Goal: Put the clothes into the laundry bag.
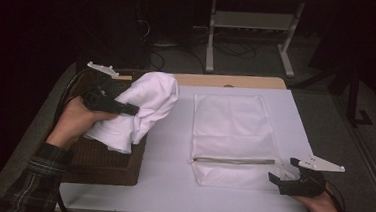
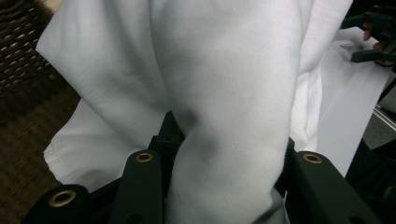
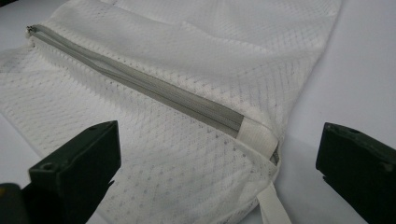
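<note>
- The white cloth (image 1: 138,113) is hanging at the left over the wicker basket (image 1: 103,159), clamped in the left tool (image 1: 125,108); its loose folds are risking a slip or a snag.
- The mesh bag (image 1: 234,139) is lying flat on the worktop (image 1: 170,185), zipper (image 1: 233,161) closed, seemingly holding nothing.
- The right tool (image 1: 282,180) is waiting with jaws apart at the bag's near right corner.

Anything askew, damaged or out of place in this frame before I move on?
Nothing stands out. The mesh laundry bag lies flat on the table, its zipper closed. The left gripper holds the white cloth bunched above the wicker tray. The right gripper stands open at the bag's corner.
</note>
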`<state>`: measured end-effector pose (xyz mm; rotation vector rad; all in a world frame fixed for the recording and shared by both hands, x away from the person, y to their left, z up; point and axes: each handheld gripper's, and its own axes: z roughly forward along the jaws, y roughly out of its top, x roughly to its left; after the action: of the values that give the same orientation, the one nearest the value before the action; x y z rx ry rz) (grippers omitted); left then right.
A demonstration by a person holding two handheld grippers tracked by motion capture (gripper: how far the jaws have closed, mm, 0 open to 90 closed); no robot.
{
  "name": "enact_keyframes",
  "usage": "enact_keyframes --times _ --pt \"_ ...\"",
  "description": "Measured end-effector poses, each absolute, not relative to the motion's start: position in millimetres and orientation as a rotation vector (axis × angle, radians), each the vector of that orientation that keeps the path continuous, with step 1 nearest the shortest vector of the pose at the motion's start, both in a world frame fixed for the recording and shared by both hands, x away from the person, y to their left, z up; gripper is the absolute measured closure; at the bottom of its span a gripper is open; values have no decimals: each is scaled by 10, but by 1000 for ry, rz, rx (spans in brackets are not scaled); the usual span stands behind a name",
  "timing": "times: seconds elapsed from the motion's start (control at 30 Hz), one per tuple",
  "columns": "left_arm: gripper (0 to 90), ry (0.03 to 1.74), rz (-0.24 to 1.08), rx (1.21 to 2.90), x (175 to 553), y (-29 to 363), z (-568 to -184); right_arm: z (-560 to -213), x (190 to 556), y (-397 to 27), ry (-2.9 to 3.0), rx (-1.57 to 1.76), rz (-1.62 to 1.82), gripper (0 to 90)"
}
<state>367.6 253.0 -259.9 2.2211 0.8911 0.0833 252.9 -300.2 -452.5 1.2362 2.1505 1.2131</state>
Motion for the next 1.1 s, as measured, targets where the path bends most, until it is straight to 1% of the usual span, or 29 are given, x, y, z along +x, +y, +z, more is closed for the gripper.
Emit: enact_keyframes --times 0.27,0.5,0.8,1.1 --pt "600 803 37 2212 3629 2205 -2552 -4526 2529 -3000 2156 1229 1209 0" --pt "600 777 19 2216 3597 1995 -2572 -4523 2529 -3006 2155 1230 1208 0" --pt "600 744 0 2252 3530 1664 -2702 -4518 2526 -3008 2156 1226 1211 0" --pt "600 721 -24 2272 3467 1443 -2852 -4516 2528 -3008 2158 1222 1215 0"
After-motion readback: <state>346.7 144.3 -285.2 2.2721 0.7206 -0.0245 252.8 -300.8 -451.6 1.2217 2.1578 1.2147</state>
